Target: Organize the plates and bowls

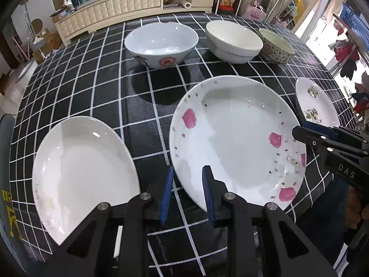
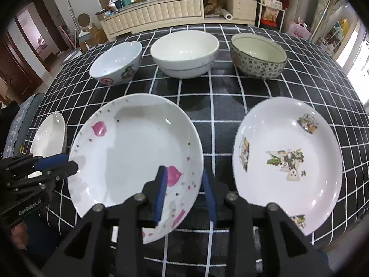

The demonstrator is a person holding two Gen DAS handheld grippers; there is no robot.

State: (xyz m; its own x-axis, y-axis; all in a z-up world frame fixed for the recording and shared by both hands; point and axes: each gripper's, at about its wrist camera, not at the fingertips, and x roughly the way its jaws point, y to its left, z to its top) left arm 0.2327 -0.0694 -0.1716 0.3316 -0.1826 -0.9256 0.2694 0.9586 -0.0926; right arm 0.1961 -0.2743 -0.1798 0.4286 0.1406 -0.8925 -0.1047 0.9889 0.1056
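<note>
both grippers straddle opposite edges of the pink-flowered plate [image 1: 233, 138], which lies flat on the table [image 1: 92, 87] in the middle of the front row. the left gripper [image 1: 188, 194] has the plate's left rim between its blue pads, jaws fairly narrow, with a gap showing on either side, so it seems not yet clamped, though the near rim is hidden behind the gripper and i cannot be sure. the right gripper [image 2: 185, 194] sits over the plate's right rim, one pad above the plate's inside and one just outside the edge, jaws parted and gripping nothing. just left of the left gripper lies the plain white plate [image 1: 83, 173]; just right of the right gripper lies the cartoon-printed plate [image 2: 286, 161]. beyond both, well apart from them, stand the three bowls: the pale blue bowl [image 2: 116, 63], the white bowl [image 2: 184, 53] and the patterned bowl [image 2: 258, 56]. the step in hand looks like taking up the flowered plate for stacking. next, both grippers need to close on the rim together and lift evenly, since glazed ware could slip or tilt.
</note>
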